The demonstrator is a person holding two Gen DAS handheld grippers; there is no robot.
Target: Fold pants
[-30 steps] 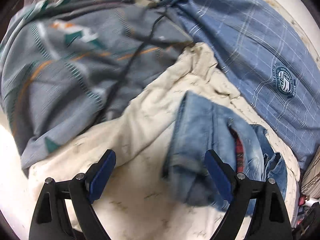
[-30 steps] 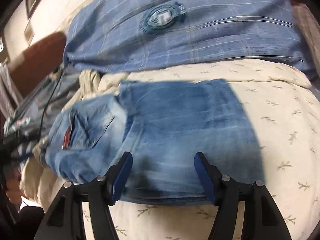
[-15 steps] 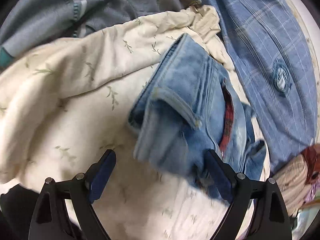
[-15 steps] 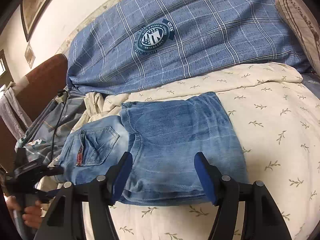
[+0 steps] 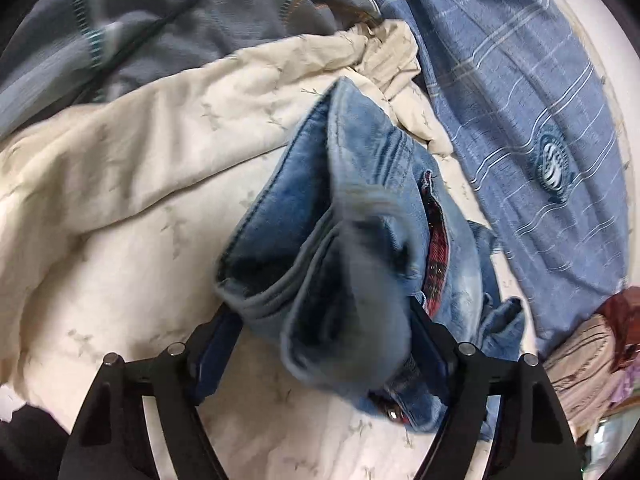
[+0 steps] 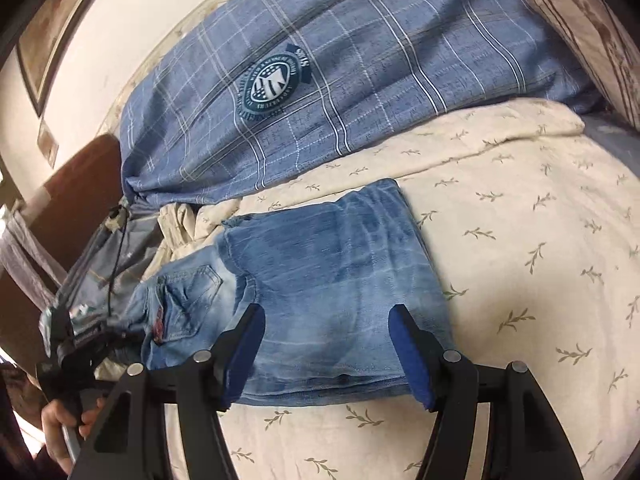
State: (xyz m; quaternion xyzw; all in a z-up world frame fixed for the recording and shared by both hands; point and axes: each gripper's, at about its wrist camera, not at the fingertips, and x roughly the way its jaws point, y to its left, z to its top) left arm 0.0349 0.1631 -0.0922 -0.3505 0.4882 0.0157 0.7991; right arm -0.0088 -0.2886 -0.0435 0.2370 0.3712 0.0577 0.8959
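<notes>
Faded blue jeans [image 6: 328, 280] lie partly folded on a cream leaf-print bedsheet [image 6: 540, 264], legs doubled over at the right, waist and back pocket at the left. In the left wrist view the waistband end [image 5: 344, 280] fills the space between my open left gripper's [image 5: 320, 348] blue pads, close to the camera; a red plaid lining shows. I cannot tell whether the pads touch the cloth. My right gripper [image 6: 328, 356] is open and hovers above the folded legs' near edge. The left gripper also shows in the right wrist view [image 6: 76, 344], at the waist end.
A blue plaid pillow [image 6: 360, 80] with a round crest lies along the back. A grey patterned blanket [image 5: 180, 20] with a black cable lies beyond the waist end. A striped cushion [image 6: 592, 28] is at the far right, and a brown headboard [image 6: 76, 184] at the left.
My left gripper has moved in on the waistband, which now sits between its fingers. My right gripper has pulled back a little from the folded legs and stays open.
</notes>
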